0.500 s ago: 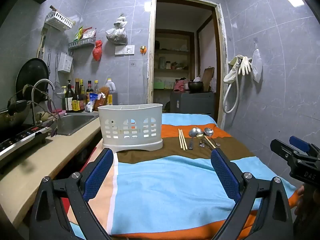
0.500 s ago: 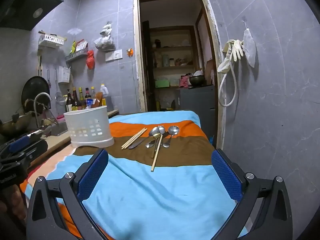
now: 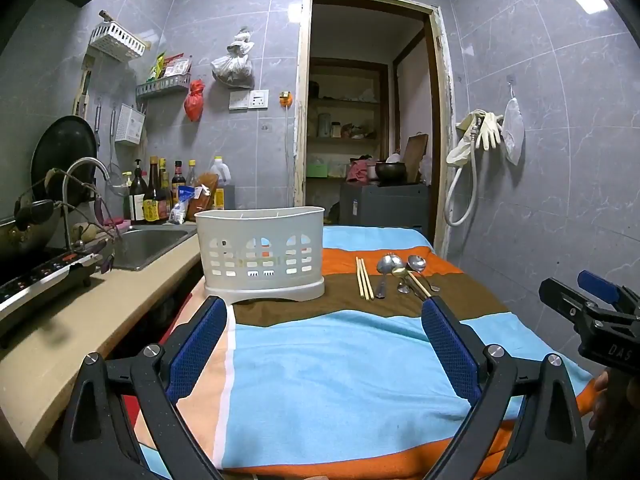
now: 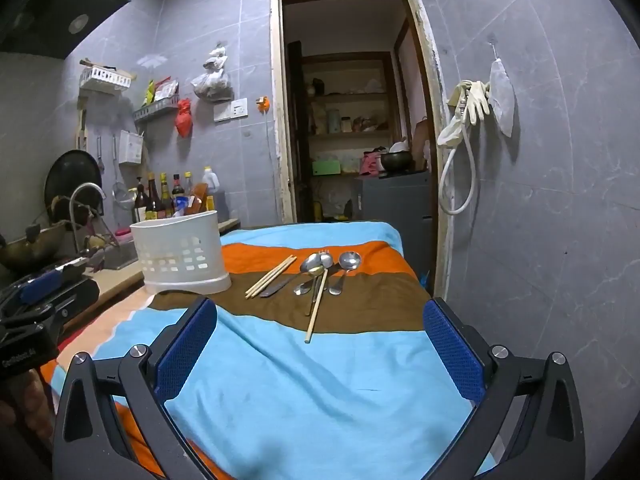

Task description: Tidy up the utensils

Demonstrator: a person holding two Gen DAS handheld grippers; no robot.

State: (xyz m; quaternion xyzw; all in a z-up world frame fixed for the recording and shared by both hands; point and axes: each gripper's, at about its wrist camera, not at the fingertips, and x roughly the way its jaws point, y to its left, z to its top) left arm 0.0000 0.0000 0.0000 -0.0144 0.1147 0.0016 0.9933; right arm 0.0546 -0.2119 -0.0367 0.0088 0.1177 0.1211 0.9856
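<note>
I am holding both tongs back at the near edge of the striped blue, orange and brown cloth-covered table [image 3: 340,360], and nothing is sorted yet as far as I can judge. The left gripper [image 3: 324,344] is standing spread wide with nothing between its blue pads; the right gripper [image 4: 320,344] is spread just as wide, also empty. The white perforated plastic utensil caddy [image 3: 262,254] is sitting upright on the brown stripe toward the far left corner of the table, next to the beige counter [image 3: 80,320]; what I can see through its slots is looking empty, though its inside is mostly hidden from me. The utensils are lying loose to its right on the same brown stripe: a pair of pale wooden chopsticks [image 3: 364,278] nearest the caddy, then a cluster of steel spoons [image 4: 330,266] overlapping one another, with what looks like a fork among them, and a single chopstick [image 4: 317,306] angling across them toward me. Everything is waiting to be picked up, so I am reading the whole job as still ahead.
</note>
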